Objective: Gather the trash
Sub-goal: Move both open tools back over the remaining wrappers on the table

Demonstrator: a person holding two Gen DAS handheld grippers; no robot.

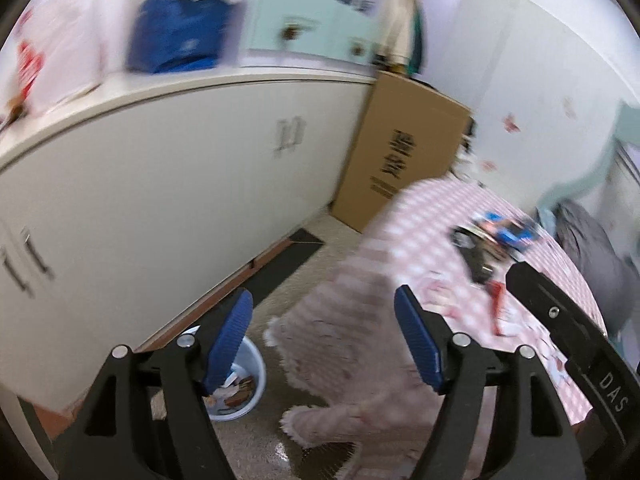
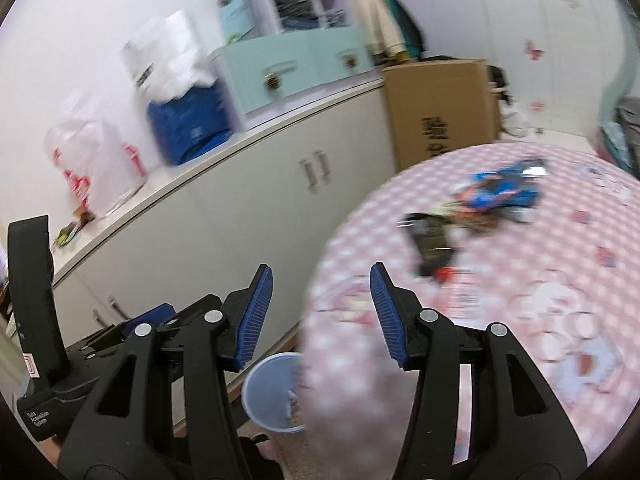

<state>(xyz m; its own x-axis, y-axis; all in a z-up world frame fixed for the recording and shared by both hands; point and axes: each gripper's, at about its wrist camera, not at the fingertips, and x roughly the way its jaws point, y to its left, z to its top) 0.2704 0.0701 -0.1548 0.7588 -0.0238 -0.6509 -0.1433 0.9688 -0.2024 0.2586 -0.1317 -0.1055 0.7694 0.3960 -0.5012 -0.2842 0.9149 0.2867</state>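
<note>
- The left gripper (image 1: 323, 332) had its blue ribbed jaws spread wide with nothing between them; beyond the gap hung the fringed edge of the pink-and-white checked cloth (image 1: 432, 220).
- The right gripper (image 2: 321, 308) also stood with its jaws apart and empty, somewhat narrower than the left, above the cloth's near edge.
- The trash was well ahead of both grippers on the cloth-covered worktop: a crumpled blue-and-orange snack wrapper (image 2: 506, 192), a flat black packet (image 2: 432, 242) just in front of it, and a small red scrap (image 2: 446, 274) touching the packet's near end (both views were blurred, so finer detail could not be told).
- The pale blue round plastic bin (image 2: 270, 392) sat on the floor between the worktop and the long white cabinet (image 2: 240, 216), already holding some litter.
- The step in hand looked like a reach for the next piece of trash. To do it well, each gripper should probably take a separate piece, come in low, and pinch a raised fold of wrapper rather than the cloth beneath.
- The flat packet would likely need lifting by an edge, since it offered little to grip from above.
- The bin lay partly under the cloth's overhang, so a drop should be made clear of the fringe.
</note>
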